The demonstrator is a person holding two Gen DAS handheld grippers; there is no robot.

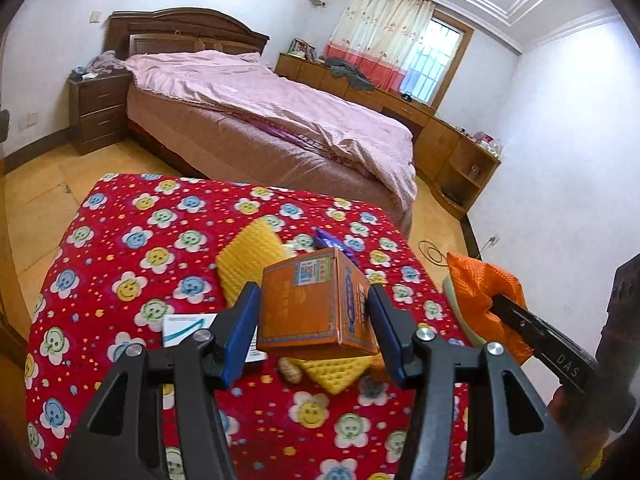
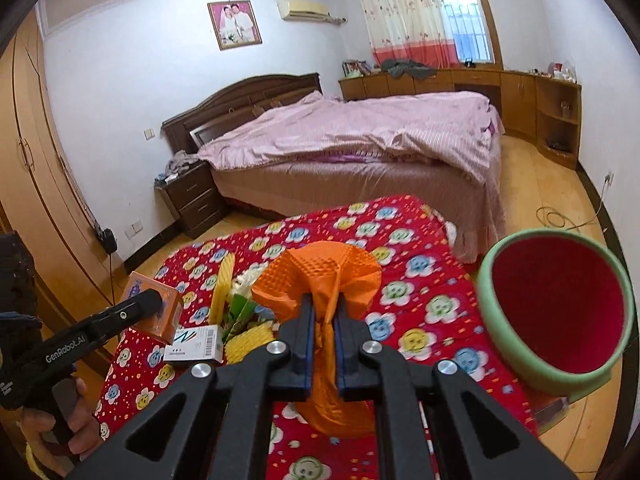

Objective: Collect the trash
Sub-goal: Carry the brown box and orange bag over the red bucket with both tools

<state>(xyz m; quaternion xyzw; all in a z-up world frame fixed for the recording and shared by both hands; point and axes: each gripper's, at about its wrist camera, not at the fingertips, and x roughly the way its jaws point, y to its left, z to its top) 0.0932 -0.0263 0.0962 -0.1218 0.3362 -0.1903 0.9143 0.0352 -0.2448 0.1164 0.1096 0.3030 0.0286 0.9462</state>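
Your left tongs (image 1: 316, 320): clamped on the orange box (image 1: 316, 304), held above the tabletop (image 1: 120, 240). Your right tongs (image 2: 324, 320): closed on the orange glove (image 2: 320, 276). Green bin (image 2: 556, 312): just right of the right tongs. Yellow foam (image 1: 248, 260), white packet (image 2: 196, 344): on the tabletop under the left tongs.

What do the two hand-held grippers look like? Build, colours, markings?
Both are matte black angular frames with triangular cutouts and silver round pivot bolts, and blue pads line the fingers. The left hand-held gripper reads "GenRobot.AI" in white along its side; the right hand-held gripper shows "DAS". No cables or sleeves visible.
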